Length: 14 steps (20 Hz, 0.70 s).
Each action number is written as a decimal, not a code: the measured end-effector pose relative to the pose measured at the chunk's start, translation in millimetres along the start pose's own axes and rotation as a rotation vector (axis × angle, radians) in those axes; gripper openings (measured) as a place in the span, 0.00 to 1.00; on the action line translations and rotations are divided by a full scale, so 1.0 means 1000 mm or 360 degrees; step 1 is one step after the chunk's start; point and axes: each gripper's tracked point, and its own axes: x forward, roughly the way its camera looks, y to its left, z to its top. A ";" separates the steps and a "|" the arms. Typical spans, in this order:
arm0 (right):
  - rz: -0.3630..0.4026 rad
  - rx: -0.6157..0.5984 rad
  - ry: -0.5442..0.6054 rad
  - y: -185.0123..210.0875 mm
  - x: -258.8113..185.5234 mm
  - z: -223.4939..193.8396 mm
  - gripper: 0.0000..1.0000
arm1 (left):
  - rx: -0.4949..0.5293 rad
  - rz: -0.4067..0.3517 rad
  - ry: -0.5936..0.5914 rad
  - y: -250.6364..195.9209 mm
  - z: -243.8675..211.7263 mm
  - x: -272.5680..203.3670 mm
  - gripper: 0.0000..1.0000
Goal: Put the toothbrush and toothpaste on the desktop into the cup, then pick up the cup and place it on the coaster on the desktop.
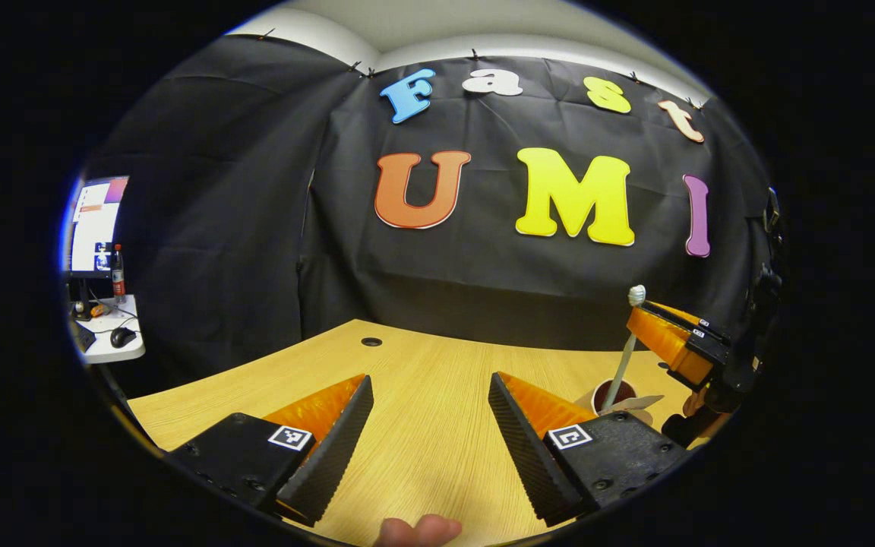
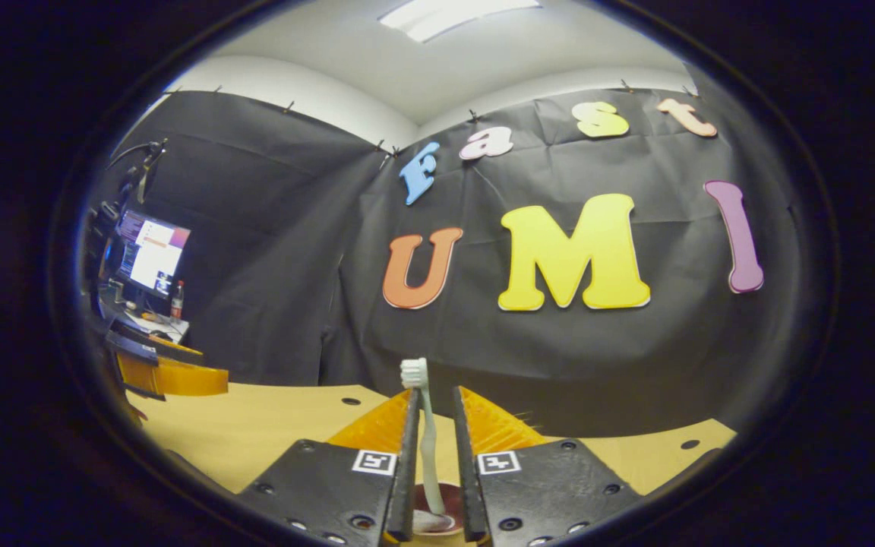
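Note:
The toothbrush (image 2: 427, 425) stands upright between the fingers of my right gripper (image 2: 435, 456), its lower end inside the dark red cup (image 2: 437, 523) below. The fingers are slightly apart: the handle leans on the left one, with a gap to the right one. In the left gripper view the toothbrush (image 1: 623, 357) leans in the cup (image 1: 606, 396) at the table's right, and the right gripper (image 1: 673, 342) is beside its upper part. A pale flat piece (image 1: 639, 403) lies at the cup's rim; I cannot tell what it is. My left gripper (image 1: 430, 448) is open over bare wood.
The wooden desktop (image 1: 422, 380) has a cable hole (image 1: 371, 342) near the back. A side desk with a monitor (image 1: 96, 224), a bottle (image 1: 118, 273) and a mouse stands far left. A person's fingertip (image 1: 418, 530) shows at the bottom edge. The left gripper (image 2: 168, 372) hovers at the desk's left.

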 end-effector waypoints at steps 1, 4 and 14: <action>0.0010 0.0004 0.0008 0.000 -0.003 -0.002 0.33 | -0.0005 -0.0008 0.0005 -0.004 0.000 -0.002 0.97; 0.0012 0.0054 0.0020 -0.002 -0.006 -0.001 0.47 | -0.0025 -0.0030 0.0015 -0.010 -0.002 -0.003 0.97; -0.0008 0.0040 0.0099 -0.011 -0.020 -0.020 0.75 | 0.0005 -0.0050 -0.0018 -0.020 0.008 -0.010 0.97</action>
